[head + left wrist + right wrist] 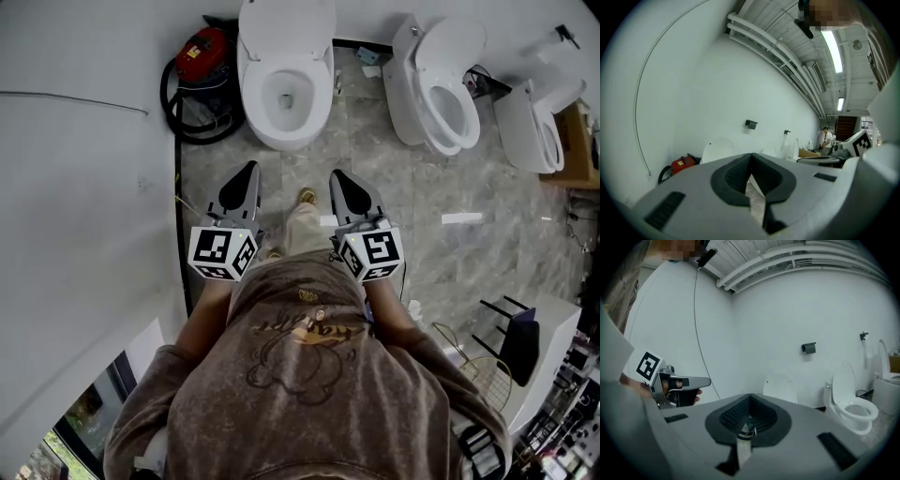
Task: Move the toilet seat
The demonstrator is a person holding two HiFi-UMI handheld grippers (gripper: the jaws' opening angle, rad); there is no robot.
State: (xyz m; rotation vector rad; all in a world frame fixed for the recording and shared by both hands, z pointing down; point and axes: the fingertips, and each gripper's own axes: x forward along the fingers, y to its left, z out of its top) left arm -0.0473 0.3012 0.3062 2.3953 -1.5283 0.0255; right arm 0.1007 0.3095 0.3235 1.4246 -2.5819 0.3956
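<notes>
toilet seat (254, 90): looks to lie flat on the bowl of the nearest toilet (281, 133), with the lid (286, 21) tipped up towards the wall, straight ahead of the person. Nothing touches it, so I judge the task not started, approach only. Left to do: close the gap, get a claw on the seat edge, swing it

left claw (249, 173): pressed together, nothing in it. In the left gripper view the claw (751, 163) shows its dark pads meeting at the tip, no object between. It hangs over the marble floor (291, 167), well short of the bowl

right claw (338, 180): same, jaws together and empty, confirmed in the right gripper view (749, 404). Level with the left one, apart from it, clear of the toilet. The raised lid (780, 387) shows just above it there

around: red vacuum (202, 54) with a black hose left of the toilet by the wall, second toilet (441, 84) to the right, third toilet (539, 127) beyond that. Target toilet is my guess from where both claws point
</notes>
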